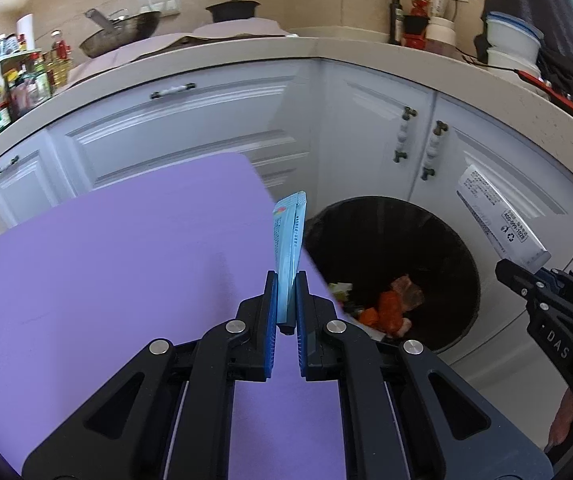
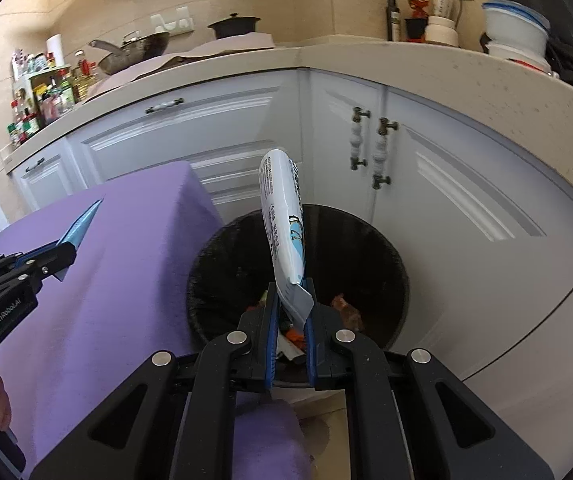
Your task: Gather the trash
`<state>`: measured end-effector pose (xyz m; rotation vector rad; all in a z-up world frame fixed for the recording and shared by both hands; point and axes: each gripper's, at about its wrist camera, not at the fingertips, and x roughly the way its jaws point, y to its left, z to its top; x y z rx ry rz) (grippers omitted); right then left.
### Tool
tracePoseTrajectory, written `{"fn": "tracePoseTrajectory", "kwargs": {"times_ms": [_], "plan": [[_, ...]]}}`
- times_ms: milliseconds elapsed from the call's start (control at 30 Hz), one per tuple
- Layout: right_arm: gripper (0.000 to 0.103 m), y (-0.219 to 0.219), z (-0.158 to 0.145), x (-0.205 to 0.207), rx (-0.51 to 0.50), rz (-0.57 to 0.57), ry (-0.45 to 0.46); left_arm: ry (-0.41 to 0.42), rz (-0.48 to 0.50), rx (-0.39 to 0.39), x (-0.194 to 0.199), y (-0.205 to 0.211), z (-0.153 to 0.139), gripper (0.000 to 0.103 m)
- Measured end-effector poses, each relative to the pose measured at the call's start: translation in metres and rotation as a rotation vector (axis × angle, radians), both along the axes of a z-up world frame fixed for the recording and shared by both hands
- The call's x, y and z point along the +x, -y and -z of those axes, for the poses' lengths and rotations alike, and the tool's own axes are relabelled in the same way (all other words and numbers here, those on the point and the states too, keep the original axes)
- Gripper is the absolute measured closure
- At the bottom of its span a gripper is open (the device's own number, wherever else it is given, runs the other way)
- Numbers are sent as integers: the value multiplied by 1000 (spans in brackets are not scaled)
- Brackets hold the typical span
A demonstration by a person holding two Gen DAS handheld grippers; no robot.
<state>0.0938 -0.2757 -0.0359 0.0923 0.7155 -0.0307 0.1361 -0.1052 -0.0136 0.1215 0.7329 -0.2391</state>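
While both tongs pointed down toward the floor in front of the white cabinets [image 2: 458,184], each carried a piece of trash. Left tongs [image 1: 286,300] were clamped narrow on a flat light-blue sachet [image 1: 289,240], which stood up edge-on between the blue pads; in the right wrist view the same tongs [image 2: 64,254] showed at the left edge with the sachet [image 2: 82,226] jutting out over the purple surface. Right tongs [image 2: 291,312] were pinched tight on the crimped end of a white tube [image 2: 282,216] with blue print, its body rising above the jaws and leaning a little left. In the left wrist view that tube [image 1: 500,216] appeared at the far right, held by the right tongs [image 1: 526,276], with printed text and a recycling mark facing the lens. Black round bin [image 2: 382,256] sat on the floor just beside the corner of the purple-covered bench [image 1: 106,260], close against the cabinet doors. Orange and pale scraps [image 1: 390,308] lay at the bottom of the bin. Tube hung above the bin mouth; sachet stood over the bench edge, just beside the bin rim. Part of a hand [image 1: 566,420] showed under the right tool.
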Motion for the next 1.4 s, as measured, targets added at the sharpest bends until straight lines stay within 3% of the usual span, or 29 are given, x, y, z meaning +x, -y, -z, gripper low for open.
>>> {"fn": "tracePoseTrajectory", "kwargs": {"times_ms": [567, 667, 700, 833, 1067, 1400], "plan": [[91, 36, 12, 25, 7, 86, 7, 5, 59, 14, 42, 63, 16, 92], [90, 40, 16, 33, 9, 93, 2, -2, 57, 20, 47, 65, 19, 81], [87, 41, 18, 36, 9, 101, 1, -2, 52, 27, 49, 66, 20, 75], [59, 45, 21, 40, 7, 121, 5, -3, 40, 29, 52, 64, 21, 62], [52, 41, 14, 38, -10, 131, 24, 12, 31, 30, 49, 62, 17, 50], [32, 32, -5, 19, -53, 158, 65, 54, 9, 25, 27, 46, -1, 35]]}}
